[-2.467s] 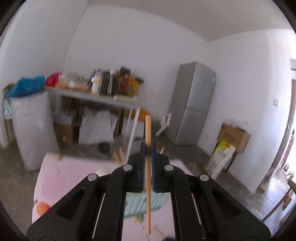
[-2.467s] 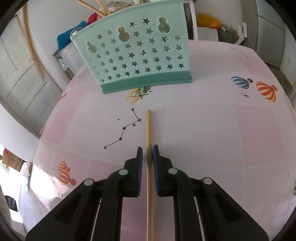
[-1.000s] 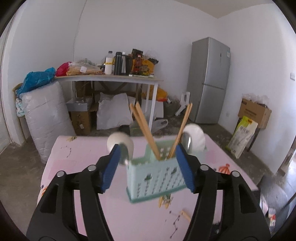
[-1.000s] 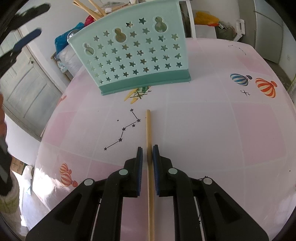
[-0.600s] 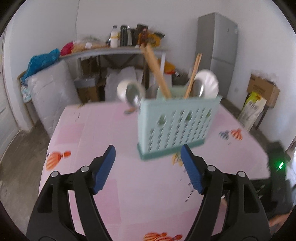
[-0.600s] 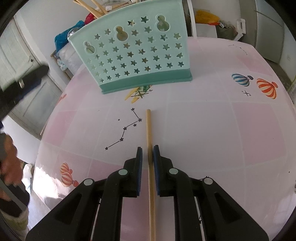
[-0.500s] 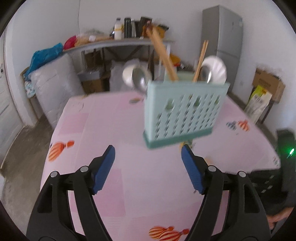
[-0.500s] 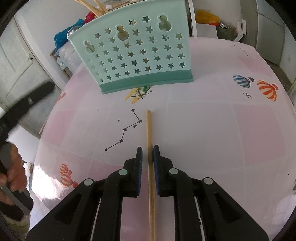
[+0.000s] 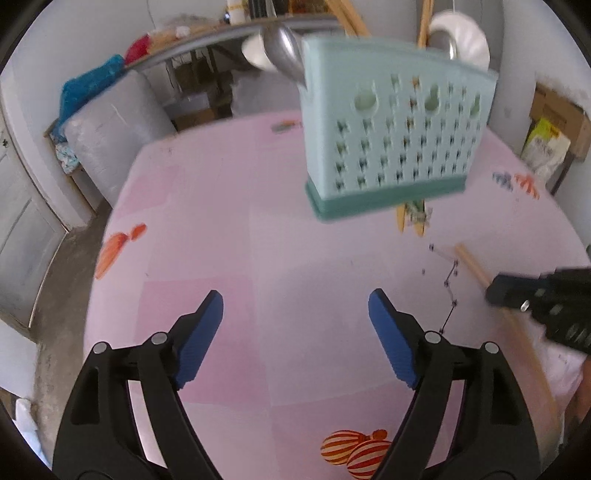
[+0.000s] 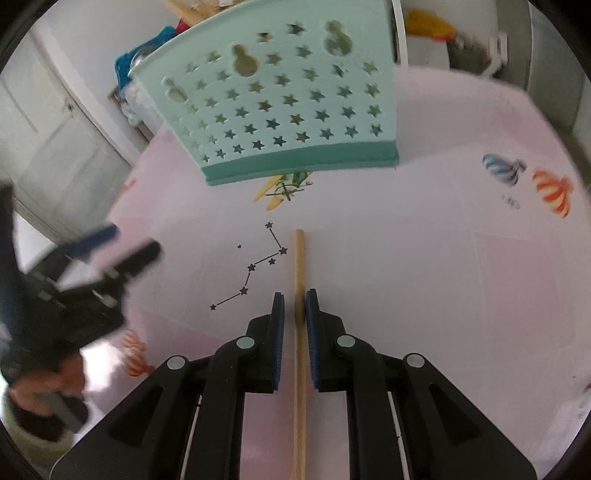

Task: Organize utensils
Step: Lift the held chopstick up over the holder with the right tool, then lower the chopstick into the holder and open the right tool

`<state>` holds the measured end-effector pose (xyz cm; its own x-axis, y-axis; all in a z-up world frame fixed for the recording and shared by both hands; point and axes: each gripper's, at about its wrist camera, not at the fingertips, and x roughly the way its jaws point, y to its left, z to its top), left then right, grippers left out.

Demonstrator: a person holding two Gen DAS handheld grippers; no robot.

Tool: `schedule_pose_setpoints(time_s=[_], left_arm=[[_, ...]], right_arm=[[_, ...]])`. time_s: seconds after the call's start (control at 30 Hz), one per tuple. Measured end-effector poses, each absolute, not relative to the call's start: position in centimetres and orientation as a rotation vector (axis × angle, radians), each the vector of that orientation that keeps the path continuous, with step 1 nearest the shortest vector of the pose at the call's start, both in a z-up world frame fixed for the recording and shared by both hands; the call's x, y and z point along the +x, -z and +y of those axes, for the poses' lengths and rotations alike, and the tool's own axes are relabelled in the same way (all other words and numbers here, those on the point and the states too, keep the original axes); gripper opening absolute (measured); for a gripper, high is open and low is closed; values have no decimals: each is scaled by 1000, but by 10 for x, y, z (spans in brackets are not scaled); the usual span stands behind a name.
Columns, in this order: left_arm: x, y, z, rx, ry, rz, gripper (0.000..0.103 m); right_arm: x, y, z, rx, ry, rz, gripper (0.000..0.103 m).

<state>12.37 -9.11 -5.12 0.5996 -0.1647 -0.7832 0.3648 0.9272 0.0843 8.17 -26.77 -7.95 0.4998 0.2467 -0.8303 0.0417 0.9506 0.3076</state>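
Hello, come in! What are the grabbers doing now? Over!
Left gripper open, empty, jaws just widened. Right gripper shut on chopstick. Holder ahead, path clear.

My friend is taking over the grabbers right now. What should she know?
Left gripper: empty, jaws wide apart and just been opening, above the bare pink tablecloth.
Right gripper: jaws closed on a wooden chopstick that points toward the green utensil holder.
Done: the holder already has chopsticks and spoons standing in it.
Left: lift the right gripper's chopstick and drop it into the holder. No other loose utensils are visible on the table.
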Motion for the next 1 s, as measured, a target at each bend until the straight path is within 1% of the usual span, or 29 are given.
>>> schedule_pose_setpoints(time_s=[0.13,0.3,0.4,0.47,0.57,0.73,1.0], left_arm=[[121,66,-98,273,326,912,79],[115,67,-103,286,331,893,83],[115,66,-104,279,333,900,83],[116,66,-103,266,333,911,83],[119,65,-102,248,337,925,83],[123,59,-97,214,339,912,83],[137,19,-87,93,354,793,83]], right_arm=[[87,78,-268,268,-179,1089,13],[100,75,-252,181,-173,1115,13],[113,75,-241,98,-160,1113,12],[118,75,-235,42,-151,1117,8],[124,72,-231,27,-158,1127,7],[114,34,-249,108,-135,1018,7],[85,-47,-282,198,-65,741,6]])
